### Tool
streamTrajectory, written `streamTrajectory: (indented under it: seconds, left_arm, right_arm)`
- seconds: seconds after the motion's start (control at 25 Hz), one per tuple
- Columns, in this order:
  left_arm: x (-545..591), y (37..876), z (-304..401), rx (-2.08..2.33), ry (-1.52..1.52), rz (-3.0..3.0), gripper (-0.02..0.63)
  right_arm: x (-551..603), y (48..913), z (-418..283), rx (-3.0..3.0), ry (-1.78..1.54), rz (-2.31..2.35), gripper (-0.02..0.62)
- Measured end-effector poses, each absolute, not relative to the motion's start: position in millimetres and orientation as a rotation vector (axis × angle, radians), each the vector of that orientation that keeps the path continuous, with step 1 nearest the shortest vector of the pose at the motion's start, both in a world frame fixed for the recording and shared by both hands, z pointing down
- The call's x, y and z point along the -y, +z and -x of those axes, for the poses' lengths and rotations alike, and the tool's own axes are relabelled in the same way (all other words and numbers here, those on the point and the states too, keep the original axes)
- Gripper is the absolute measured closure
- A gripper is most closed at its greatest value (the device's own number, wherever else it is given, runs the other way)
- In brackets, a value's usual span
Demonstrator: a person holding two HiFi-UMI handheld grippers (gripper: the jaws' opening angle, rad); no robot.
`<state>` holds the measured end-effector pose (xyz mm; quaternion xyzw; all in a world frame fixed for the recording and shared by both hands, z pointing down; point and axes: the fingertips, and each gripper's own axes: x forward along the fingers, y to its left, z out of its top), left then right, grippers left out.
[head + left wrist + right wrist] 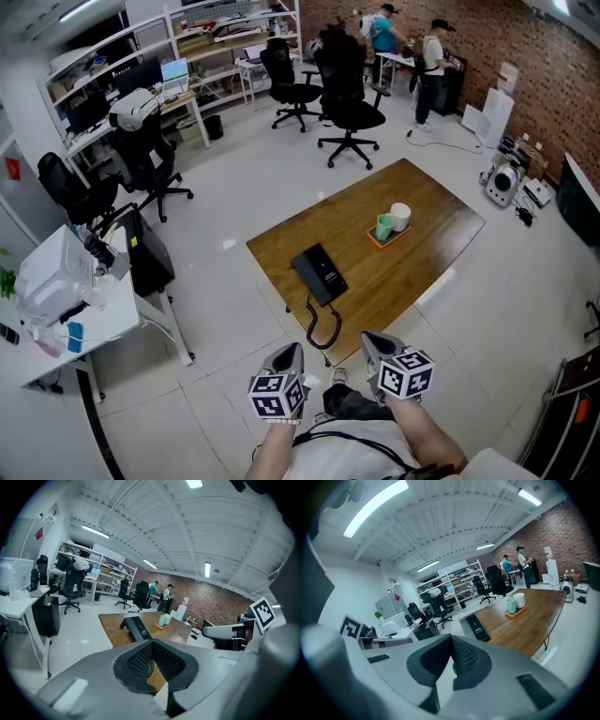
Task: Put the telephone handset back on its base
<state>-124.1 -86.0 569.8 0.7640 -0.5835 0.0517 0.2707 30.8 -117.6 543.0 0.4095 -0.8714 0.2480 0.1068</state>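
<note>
The task is unstarted: left gripper (292,349) and right gripper (368,337) hang closed, empty, short of the phone (319,274) by the table's (427,225) near edge.

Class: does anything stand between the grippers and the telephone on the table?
Nothing visible does: only floor lies between the left gripper, the right gripper and the telephone; the cup tray sits beyond it.
</note>
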Motion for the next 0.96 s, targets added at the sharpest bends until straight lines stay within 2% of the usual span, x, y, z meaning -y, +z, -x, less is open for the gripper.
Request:
streamTrajectory:
  seconds: [0.96]
  left_arm:
    - [100,577,124,1.509,0.124,-2.039,0.621]
  right_arm:
    - [131,535,-23,2.564,0.705,-1.223,0.583]
